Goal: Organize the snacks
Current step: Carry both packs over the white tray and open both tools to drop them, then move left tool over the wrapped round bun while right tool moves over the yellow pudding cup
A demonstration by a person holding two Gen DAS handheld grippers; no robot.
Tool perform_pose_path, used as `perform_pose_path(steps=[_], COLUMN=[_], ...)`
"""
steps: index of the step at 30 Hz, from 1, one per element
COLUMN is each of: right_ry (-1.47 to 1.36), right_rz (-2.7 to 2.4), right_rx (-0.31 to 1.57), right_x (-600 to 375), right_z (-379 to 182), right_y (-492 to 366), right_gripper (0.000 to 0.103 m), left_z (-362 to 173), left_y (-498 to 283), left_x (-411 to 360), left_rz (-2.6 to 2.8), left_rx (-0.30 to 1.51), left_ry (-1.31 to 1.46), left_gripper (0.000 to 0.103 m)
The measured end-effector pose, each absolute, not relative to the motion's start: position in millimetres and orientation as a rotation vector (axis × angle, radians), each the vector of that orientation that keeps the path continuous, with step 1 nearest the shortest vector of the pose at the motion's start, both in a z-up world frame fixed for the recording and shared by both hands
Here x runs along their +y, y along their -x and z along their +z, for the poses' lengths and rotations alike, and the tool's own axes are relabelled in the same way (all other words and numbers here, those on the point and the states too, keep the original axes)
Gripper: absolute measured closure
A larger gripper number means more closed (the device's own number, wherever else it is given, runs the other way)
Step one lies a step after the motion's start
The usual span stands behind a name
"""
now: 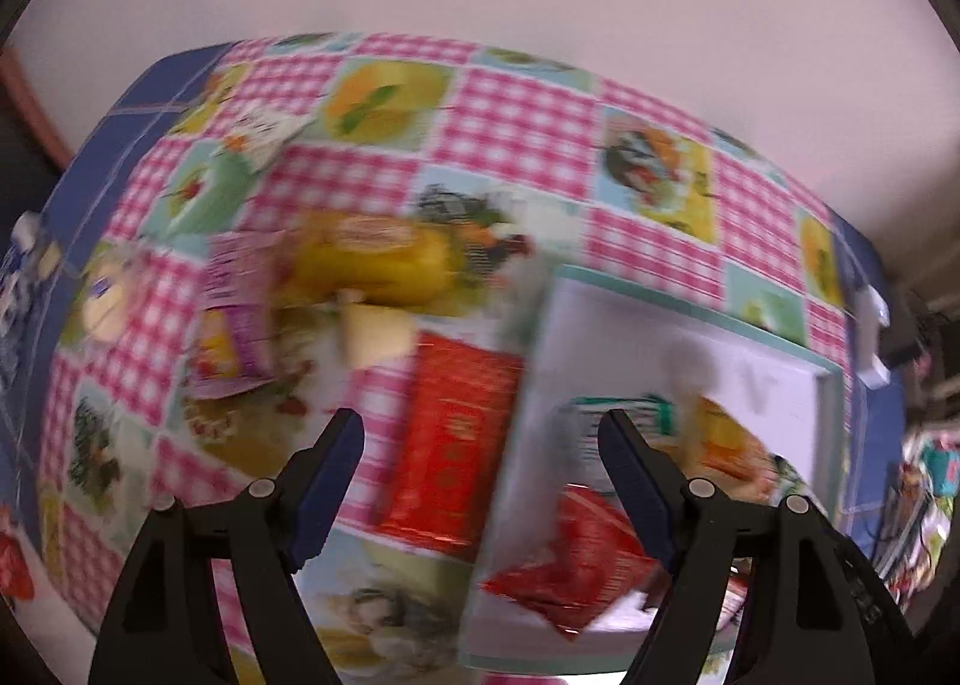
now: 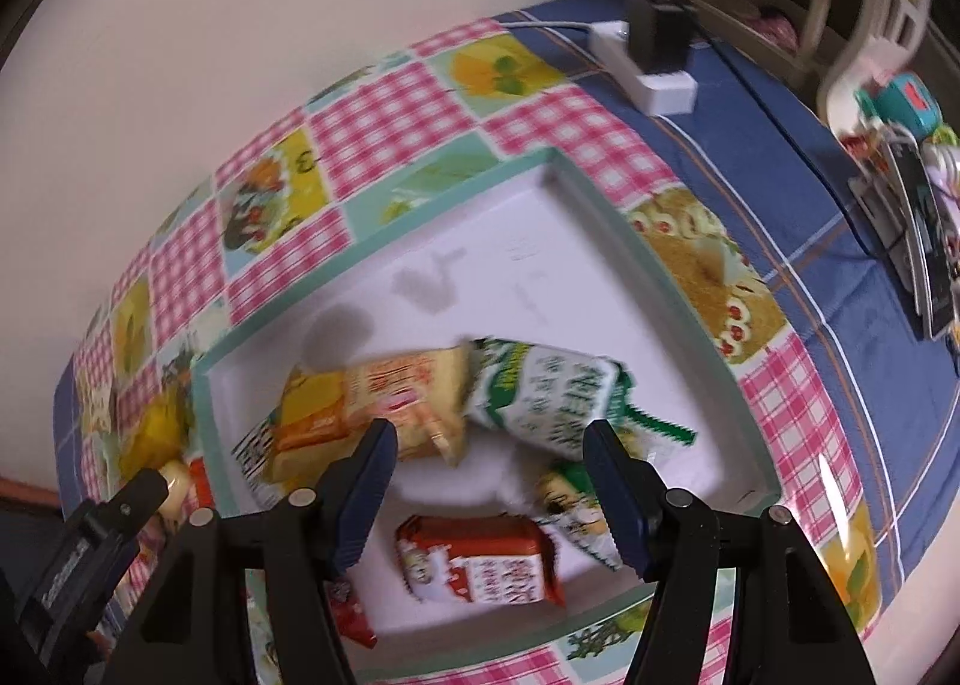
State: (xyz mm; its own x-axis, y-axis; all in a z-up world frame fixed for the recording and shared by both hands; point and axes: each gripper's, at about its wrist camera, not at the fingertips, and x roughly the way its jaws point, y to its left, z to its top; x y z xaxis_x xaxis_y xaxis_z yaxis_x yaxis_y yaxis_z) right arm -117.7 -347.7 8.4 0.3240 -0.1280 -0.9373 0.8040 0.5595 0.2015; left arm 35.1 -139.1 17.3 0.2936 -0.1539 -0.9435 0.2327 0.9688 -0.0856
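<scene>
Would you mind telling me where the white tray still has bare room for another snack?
The white tray is bare across its far half, between the far teal rim and the green-and-white packet. The near half is crowded: the orange-and-cream packet, the red packet and others lie close together.

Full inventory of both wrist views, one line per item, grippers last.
tray: 1, white, teal rim, on tablecloth
tablecloth: 1, pink check with food pictures, over blue cloth
snack packs in tray: green-white, orange-yellow, red-white, at least two more
red pack: 1, on cloth, left of tray
yellow pack: 1, on cloth
purple pack: 1, on cloth
power strip: 1, white, black plug, far corner
left hand-held gripper: open, empty
right hand-held gripper: open, empty, over tray
</scene>
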Motion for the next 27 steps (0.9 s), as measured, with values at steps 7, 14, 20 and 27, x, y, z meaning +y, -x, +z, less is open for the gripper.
perform_pose_path(steps=[7,14,20,27], right_ry=[-0.671,-0.603,-0.559,-0.506], right_rz=[-0.642,-0.592,-0.568,-0.517], right_rx=[1.097,1.092,1.080,1.069], right_x=[-317.2,-292.5,-277.2,-255.0], right_z=[15.4,25.3,32.5,38.2], right_y=[95.2,80.7,72.4,60.2], right_gripper=[0.027,0.019,0.009,0.000], left_z=[15.0,27.8,35.5,37.2], left_y=[-52.3,-55.6,-58.2,-63.5], left_x=[-83.2,-53.4,-31.2,2.4], left_rz=[-0.099,-0.036,0.000,0.040], left_rx=[1.234,1.174,1.134,1.134], left_ry=[-0.050,-0.070,-0.090,-0.043], left_gripper=[0.006,0.006,0.005,0.003])
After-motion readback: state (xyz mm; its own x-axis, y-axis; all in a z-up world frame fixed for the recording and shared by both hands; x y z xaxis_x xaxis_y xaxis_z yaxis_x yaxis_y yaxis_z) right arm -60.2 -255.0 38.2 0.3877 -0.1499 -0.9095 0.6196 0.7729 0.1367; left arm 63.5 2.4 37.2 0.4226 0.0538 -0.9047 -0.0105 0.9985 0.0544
